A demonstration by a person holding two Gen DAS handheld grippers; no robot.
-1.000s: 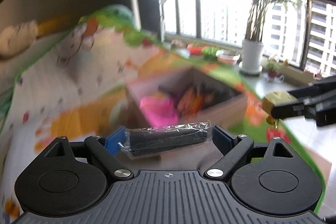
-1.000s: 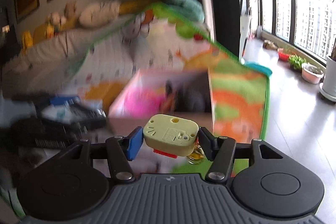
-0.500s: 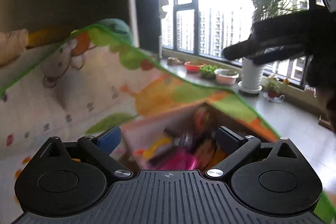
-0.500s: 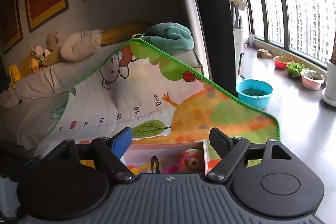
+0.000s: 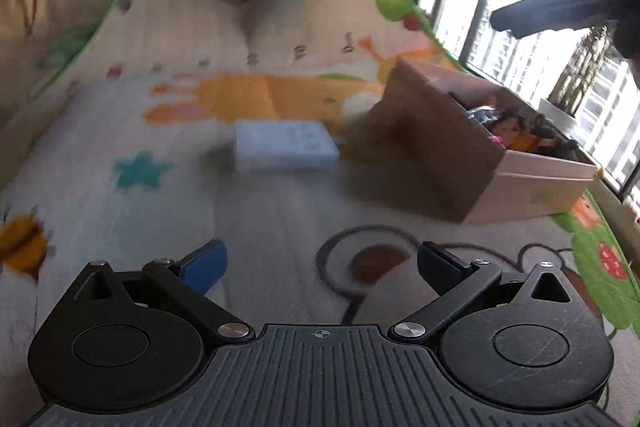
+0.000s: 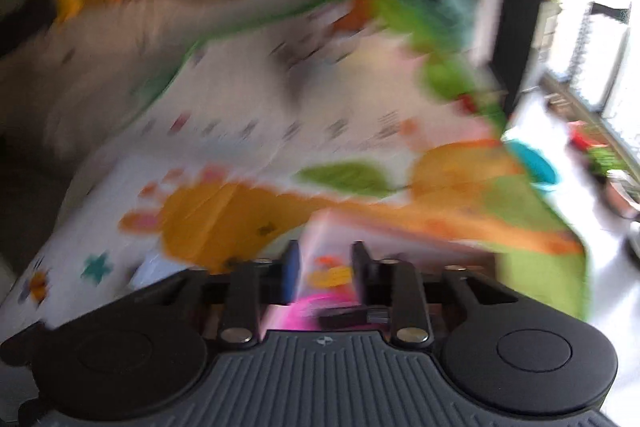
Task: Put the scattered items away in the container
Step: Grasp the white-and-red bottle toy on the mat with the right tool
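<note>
Box (image 5: 460, 155) sat ahead-right of my left gripper (image 5: 320, 263), whose jaws were still spreading wide with nothing between them; a pale case (image 5: 284, 147) lay ahead on the mat (image 5: 240, 211). Only that view showed the case clearly. My right gripper (image 6: 325, 271), blurred, hung over the box's toys, fingers drawn narrow and empty. A second earlier each gripper held something. Open mat lay around the left fingers.

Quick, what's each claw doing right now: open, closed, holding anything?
Left claw: opening wide, nothing between its fingers.
Right claw: closed, empty as far as the blur shows.
</note>
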